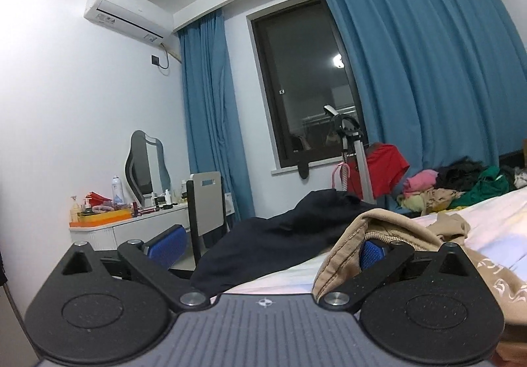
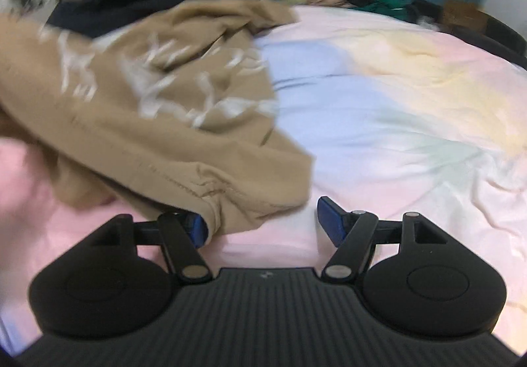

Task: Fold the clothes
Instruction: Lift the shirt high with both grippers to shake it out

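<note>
Lying rumpled on the pastel bed sheet [image 2: 378, 97], white print facing up: tan T-shirt [image 2: 158, 103], with a dark garment [image 1: 280, 235] heaped just beyond it. Spreading wide, left gripper [image 1: 268, 245], tan hem draping over its right-hand finger [image 1: 372, 251]. Gaping open too, right gripper [image 2: 263, 225], shirt hem sagging between its blue pads [image 2: 331, 222].
</note>
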Available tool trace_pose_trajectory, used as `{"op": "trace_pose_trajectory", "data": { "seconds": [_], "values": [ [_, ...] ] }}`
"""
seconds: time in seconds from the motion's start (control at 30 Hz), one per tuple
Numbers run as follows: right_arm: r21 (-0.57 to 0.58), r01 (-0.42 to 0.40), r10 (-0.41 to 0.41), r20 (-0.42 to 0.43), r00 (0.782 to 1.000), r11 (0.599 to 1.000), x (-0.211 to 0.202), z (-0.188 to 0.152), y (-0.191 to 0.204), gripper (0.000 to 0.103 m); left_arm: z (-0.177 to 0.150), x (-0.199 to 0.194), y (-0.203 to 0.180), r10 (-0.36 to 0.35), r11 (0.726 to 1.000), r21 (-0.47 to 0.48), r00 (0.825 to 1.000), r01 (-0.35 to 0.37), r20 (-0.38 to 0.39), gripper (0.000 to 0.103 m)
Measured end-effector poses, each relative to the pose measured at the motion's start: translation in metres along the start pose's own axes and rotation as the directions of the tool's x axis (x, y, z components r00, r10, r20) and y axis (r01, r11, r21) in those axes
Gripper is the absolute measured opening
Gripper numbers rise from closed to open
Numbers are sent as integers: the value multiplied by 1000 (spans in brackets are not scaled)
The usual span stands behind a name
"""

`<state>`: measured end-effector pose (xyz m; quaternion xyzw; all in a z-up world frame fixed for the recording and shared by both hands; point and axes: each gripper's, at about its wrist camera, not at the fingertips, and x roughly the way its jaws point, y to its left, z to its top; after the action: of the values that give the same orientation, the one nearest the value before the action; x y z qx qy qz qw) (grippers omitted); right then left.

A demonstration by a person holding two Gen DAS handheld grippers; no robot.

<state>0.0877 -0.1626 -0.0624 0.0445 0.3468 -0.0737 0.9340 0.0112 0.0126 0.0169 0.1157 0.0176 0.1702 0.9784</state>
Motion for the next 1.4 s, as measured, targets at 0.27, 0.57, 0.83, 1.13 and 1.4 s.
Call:
{"op": "trace_pose_trajectory", "data": {
  "seconds": [0.27,0.57,0.83,1.13,1.4],
  "values": [
    [304,29,-150,384,911,952,-52,16,-35,69,-8,13,-6,-37,999,-32,999,36,-34,103],
    [301,-149,-89,651,754,942,-170,122,-36,71,141,5,51,3,967,-253,986,40,167,103],
    [187,-166,-54,807,589,968,-318,227,-38,71,309,-18,98,1,976,-202,926,81,378,103],
    [168,-270,-6,860,511,948,-452,286,-79,71,445,-80,156,-200,915,-237,878,326,435,103],
    [81,-170,14,869,495,982,-474,271,-85,72,457,-67,152,-293,893,-234,890,385,348,103]
  ]
}}
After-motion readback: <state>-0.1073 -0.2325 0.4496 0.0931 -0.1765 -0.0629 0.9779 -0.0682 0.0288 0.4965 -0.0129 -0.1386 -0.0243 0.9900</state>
